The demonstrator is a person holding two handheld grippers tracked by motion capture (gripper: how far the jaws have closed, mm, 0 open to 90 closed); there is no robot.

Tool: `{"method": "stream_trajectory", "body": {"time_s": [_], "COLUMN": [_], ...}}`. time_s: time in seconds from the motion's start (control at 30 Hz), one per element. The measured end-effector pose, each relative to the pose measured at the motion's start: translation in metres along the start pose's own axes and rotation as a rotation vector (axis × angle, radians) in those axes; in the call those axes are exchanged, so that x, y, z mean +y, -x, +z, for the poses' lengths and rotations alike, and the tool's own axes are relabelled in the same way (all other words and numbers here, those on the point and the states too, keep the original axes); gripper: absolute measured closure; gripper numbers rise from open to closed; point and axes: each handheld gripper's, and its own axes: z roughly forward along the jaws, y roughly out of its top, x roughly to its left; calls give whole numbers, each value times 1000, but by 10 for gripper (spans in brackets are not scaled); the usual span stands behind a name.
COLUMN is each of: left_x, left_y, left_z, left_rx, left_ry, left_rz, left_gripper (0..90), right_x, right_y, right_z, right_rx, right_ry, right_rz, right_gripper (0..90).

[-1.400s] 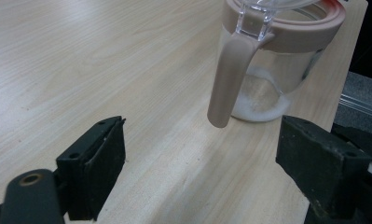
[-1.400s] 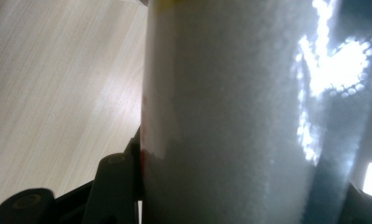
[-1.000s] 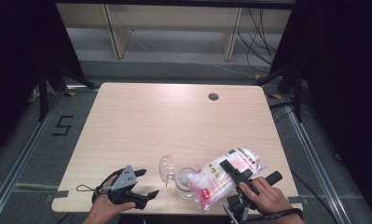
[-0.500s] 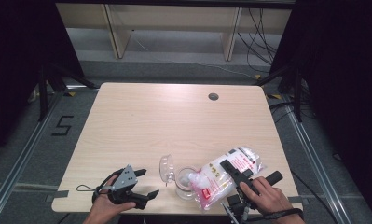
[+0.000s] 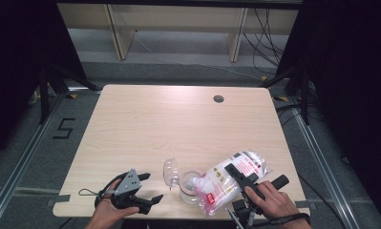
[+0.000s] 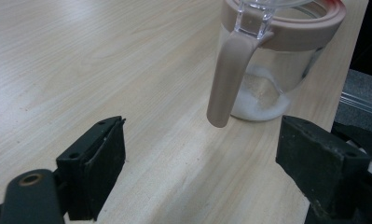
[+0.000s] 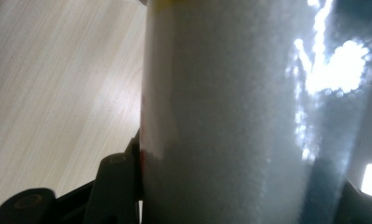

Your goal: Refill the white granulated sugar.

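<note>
Bag (image 5: pixel 228 179) of white grains lies tipped at the near right of the counter (image 5: pixel 178 129), with its low end over the jar (image 5: pixel 190 186). It is clear plastic with red print. The right gripper (image 5: pixel 240 175) holds the bag, and its jaws are closed on it, one on each side. In the right gripper view the bag (image 7: pixel 249 116) is very close and full of white grains, with a black jaw pressed on its left side.

The jar is clear, with a pink rim and a pink handle. It stands on the counter just left of the bag, touching it. In the left gripper view the jar (image 6: pixel 272 60) has a little white stuff at the bottom. Its clear lid (image 5: pixel 170 171) is flipped open on the jar's left side.

The left gripper (image 5: pixel 147 202) is to the left of the jar, near the front edge of the counter. Its jaws are wide open and hold nothing. They point at the jar but do not touch it. A hand (image 5: pixel 109 214) holds this gripper from below.
</note>
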Motion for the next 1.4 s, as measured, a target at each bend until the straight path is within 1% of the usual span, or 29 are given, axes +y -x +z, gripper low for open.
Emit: {"method": "stream_trajectory", "body": {"time_s": [0.1,0.13,0.17,0.2,0.23,0.27,0.3,0.33,0.37,0.47,0.5,0.53,0.57,0.83,0.87,1.03,1.33,1.37,1.4], "left_x": [0,0,0,0,0,0,0,0,0,0,0,0,-1,0,0,0,0,0,0], "left_y": [0,0,1,1,3,2,2,2,2,2,2,2,2,2,2,2,3,2,2], "left_z": [0,0,1,1,2,2,2,2,2,2,2,2,3,2,2,2,2,1,1], "left_rx": [2,1,-9,-9,-10,-14,-14,-8,-11,-12,-5,-4,-7,-8,-9,-8,-4,-14,-7], "left_ry": [-4,2,14,14,22,17,17,14,13,9,16,15,21,19,19,14,17,8,16], "left_rz": [-3,-7,-10,-12,-32,-23,-23,-14,-20,-21,-22,-20,-23,-23,-23,-21,-20,-21,-21], "left_gripper": [153,153,153,153,154,154,153,153,153,154,154,154,154,154,154,154,154,154,153], "right_x": [0,0,0,0,0,0,0,1,1,1,1,1,1,1,1,2,2,2,3], "right_y": [0,1,0,0,0,-1,-1,-1,-1,-1,-1,-2,-2,-1,0,0,1,1,1], "right_z": [-1,0,0,0,0,1,1,1,1,1,0,1,1,1,1,0,0,0,0], "right_rx": [1,-1,-1,-1,-3,-1,-1,1,1,3,4,-14,-12,-11,0,-1,-2,-4,-2], "right_ry": [-4,0,5,5,5,7,7,4,4,3,-2,7,5,8,1,-1,3,3,-2], "right_rz": [10,2,0,7,6,5,5,5,5,3,-2,4,3,-8,-13,-23,-26,-26,-29], "right_gripper": [527,527,527,527,527,527,527,527,527,528,528,528,528,529,529,529,530,530,530]}}
